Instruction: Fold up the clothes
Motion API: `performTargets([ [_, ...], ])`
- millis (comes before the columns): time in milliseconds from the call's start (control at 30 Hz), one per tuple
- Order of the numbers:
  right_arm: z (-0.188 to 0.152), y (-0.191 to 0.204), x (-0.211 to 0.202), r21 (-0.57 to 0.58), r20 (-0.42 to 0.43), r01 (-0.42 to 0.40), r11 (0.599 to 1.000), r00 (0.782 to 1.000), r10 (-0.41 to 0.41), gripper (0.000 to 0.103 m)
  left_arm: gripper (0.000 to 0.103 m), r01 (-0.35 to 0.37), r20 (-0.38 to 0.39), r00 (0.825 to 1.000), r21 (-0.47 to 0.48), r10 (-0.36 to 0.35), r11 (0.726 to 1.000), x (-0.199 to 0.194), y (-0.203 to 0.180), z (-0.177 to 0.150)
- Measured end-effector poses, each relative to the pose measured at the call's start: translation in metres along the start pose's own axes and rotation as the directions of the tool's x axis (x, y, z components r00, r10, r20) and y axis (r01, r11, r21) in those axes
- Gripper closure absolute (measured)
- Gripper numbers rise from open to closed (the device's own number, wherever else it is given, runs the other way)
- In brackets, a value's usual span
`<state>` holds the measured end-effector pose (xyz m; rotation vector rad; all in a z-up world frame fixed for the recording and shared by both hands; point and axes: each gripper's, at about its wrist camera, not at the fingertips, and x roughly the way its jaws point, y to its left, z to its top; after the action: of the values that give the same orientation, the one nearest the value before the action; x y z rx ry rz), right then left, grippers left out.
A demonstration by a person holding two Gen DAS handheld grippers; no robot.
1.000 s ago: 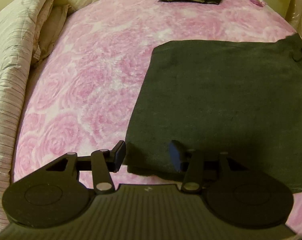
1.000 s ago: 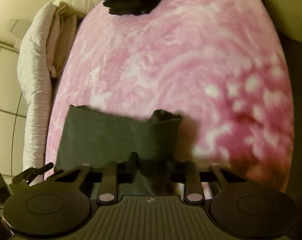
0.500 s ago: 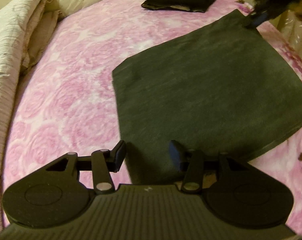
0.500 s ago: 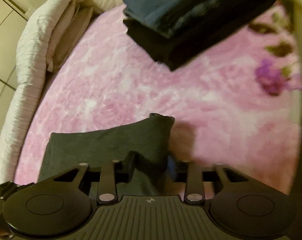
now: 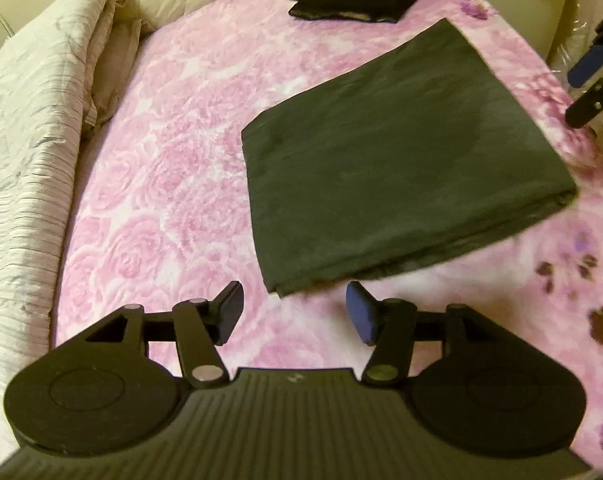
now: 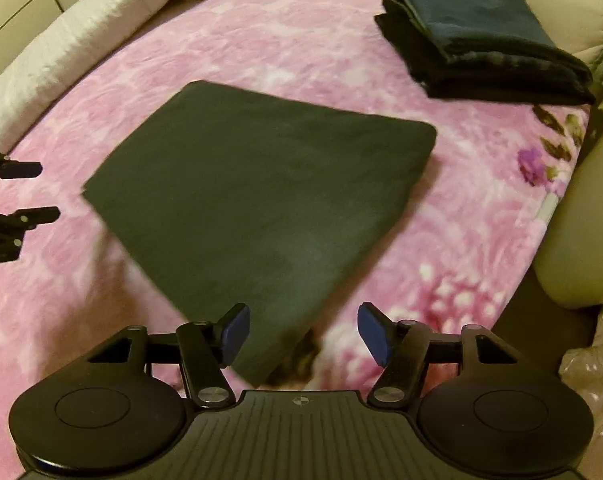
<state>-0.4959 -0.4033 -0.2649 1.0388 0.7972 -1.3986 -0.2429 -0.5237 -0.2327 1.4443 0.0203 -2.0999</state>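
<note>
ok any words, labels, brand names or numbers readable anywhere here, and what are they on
No readable text in either view.
left gripper: a small pale mark on its ribbed body, too small and blurred to read.
right gripper: a small round emblem on its ribbed body, a symbol, no letters.
dark folded garment: no tag or print showing.
stack of folded clothes: no label visible.
pink rose-patterned bedspread: pattern only, no writing.

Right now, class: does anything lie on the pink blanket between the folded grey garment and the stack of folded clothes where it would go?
Nothing visible does. Between the grey garment and the stack of folded clothes there is only bare pink blanket. Both the left gripper and right gripper are open and empty.
</note>
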Motion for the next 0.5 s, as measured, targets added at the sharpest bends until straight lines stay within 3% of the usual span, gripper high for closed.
performTargets([
  [500,-0.034,0.028,-0.045,-0.029,0.038,0.012,1.0,0.999,-0.011,0.039,0.049,0.011,0.034,0.999,0.044,-0.013,0.999,-0.05,-0.047,-0.038],
])
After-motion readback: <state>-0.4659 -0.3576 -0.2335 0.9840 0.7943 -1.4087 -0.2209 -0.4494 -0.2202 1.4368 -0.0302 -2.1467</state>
